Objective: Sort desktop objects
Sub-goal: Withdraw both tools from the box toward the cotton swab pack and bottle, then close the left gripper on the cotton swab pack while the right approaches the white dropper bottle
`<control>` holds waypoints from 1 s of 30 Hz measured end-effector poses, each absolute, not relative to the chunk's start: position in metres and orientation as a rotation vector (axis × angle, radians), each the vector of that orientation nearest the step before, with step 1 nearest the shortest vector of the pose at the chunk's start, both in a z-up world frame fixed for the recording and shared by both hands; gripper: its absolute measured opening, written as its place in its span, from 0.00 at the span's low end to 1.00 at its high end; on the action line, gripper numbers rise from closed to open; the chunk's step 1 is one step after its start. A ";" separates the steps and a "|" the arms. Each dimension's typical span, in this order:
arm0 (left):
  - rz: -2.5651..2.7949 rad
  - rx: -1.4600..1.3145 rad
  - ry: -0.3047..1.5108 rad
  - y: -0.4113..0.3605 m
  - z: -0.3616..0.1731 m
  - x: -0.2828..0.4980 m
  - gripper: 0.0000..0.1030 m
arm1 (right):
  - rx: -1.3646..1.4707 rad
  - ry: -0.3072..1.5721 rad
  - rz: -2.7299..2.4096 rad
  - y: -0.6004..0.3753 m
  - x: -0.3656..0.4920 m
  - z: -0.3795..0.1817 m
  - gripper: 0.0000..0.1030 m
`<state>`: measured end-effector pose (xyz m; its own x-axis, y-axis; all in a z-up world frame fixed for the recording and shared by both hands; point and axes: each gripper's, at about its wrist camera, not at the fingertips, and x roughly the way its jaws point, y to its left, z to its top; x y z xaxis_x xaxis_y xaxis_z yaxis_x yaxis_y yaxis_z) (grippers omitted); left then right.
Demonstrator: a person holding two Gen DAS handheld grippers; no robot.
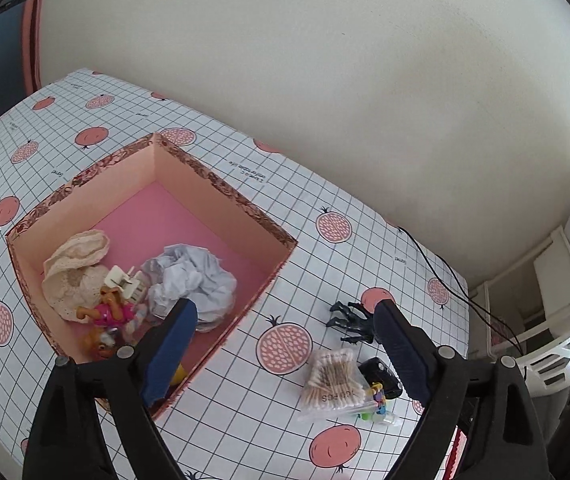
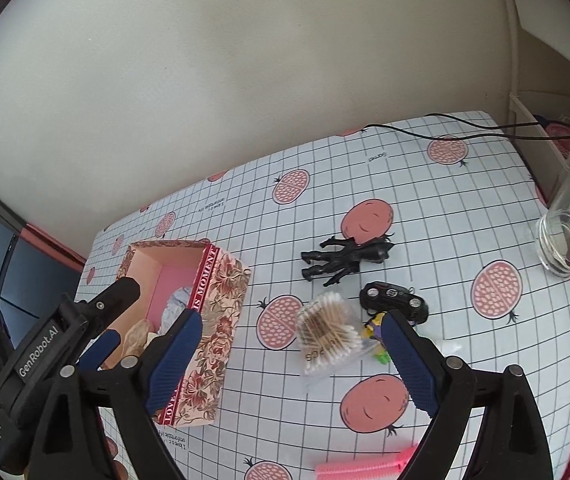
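My left gripper [image 1: 285, 344] and right gripper [image 2: 293, 356] hang wide open and empty over the counter [image 2: 425, 184]. Only the left view shows the crumpled paper [image 1: 193, 276] and doll [image 1: 111, 312] inside the pink box [image 1: 221, 188]; only the right shows a glass [image 2: 561, 236] and pink comb [image 2: 365, 466]. The cotton-swab bag [image 2: 327, 330], toy car [image 2: 395, 300] and black figure [image 2: 345, 258] lie outside the box.

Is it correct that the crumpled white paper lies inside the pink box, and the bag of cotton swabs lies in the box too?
Not fully. The crumpled white paper is inside the pink box, but the bag of cotton swabs lies outside it on the tablecloth, as the left wrist view shows.

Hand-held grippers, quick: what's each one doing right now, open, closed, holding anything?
Left hand-held gripper: open, holding nothing.
Right hand-held gripper: open, holding nothing.
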<state>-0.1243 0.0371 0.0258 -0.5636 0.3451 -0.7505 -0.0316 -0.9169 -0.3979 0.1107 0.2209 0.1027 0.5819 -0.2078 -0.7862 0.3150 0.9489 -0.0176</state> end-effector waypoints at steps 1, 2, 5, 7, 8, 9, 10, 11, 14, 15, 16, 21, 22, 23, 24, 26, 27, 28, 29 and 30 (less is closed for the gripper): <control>2.543 -1.341 -0.499 0.044 0.026 -0.123 0.88 | 0.133 0.897 -0.317 0.215 0.108 0.106 0.90; 2.530 -1.346 -0.500 0.049 0.025 -0.122 0.88 | 0.137 0.893 -0.327 0.210 0.104 0.109 0.90; 2.480 -1.355 -0.507 0.068 0.024 -0.120 0.88 | 0.159 0.878 -0.366 0.192 0.093 0.119 0.90; 2.453 -1.370 -0.487 0.081 0.022 -0.118 0.88 | 0.170 0.870 -0.388 0.182 0.087 0.125 0.90; 2.442 -1.369 -0.475 0.087 0.022 -0.117 0.88 | 0.174 0.867 -0.400 0.177 0.084 0.128 0.90; 2.434 -1.365 -0.461 0.092 0.023 -0.115 0.88 | 0.175 0.863 -0.413 0.173 0.081 0.131 0.90; 2.429 -1.362 -0.441 0.098 0.023 -0.114 0.88 | 0.178 0.861 -0.422 0.168 0.080 0.133 0.90; 2.425 -1.361 -0.422 0.103 0.022 -0.112 0.88 | 0.185 0.859 -0.429 0.164 0.078 0.134 0.90; 2.404 -1.376 -0.375 0.114 0.016 -0.110 0.88 | 0.222 0.862 -0.455 0.150 0.075 0.131 0.90; 2.392 -1.388 -0.367 0.117 0.012 -0.111 0.88 | 0.235 0.869 -0.466 0.145 0.075 0.127 0.90; 2.376 -1.402 -0.362 0.120 0.006 -0.112 0.88 | 0.244 0.879 -0.481 0.141 0.076 0.123 0.90; 2.311 -1.511 -0.337 0.132 -0.031 -0.117 0.88 | 0.273 0.980 -0.600 0.113 0.078 0.086 0.90; 2.304 -1.528 -0.344 0.133 -0.038 -0.118 0.88 | 0.276 1.002 -0.611 0.109 0.078 0.078 0.90; 2.298 -1.542 -0.353 0.133 -0.044 -0.119 0.88 | 0.281 1.025 -0.619 0.105 0.079 0.071 0.90; 2.291 -1.553 -0.360 0.134 -0.049 -0.119 0.88 | 0.285 1.052 -0.625 0.103 0.079 0.063 0.90; 2.284 -1.569 -0.363 0.135 -0.056 -0.121 0.88 | 0.280 1.091 -0.631 0.101 0.081 0.049 0.90; 2.282 -1.576 -0.361 0.136 -0.059 -0.122 0.88 | 0.279 1.105 -0.636 0.101 0.082 0.043 0.90; 2.281 -1.581 -0.360 0.136 -0.062 -0.122 0.88 | 0.277 1.119 -0.641 0.101 0.083 0.038 0.90; 2.279 -1.585 -0.359 0.137 -0.064 -0.122 0.88 | 0.279 1.131 -0.642 0.100 0.083 0.033 0.90; 2.275 -1.587 -0.357 0.137 -0.066 -0.123 0.88 | 0.284 1.140 -0.645 0.100 0.084 0.028 0.90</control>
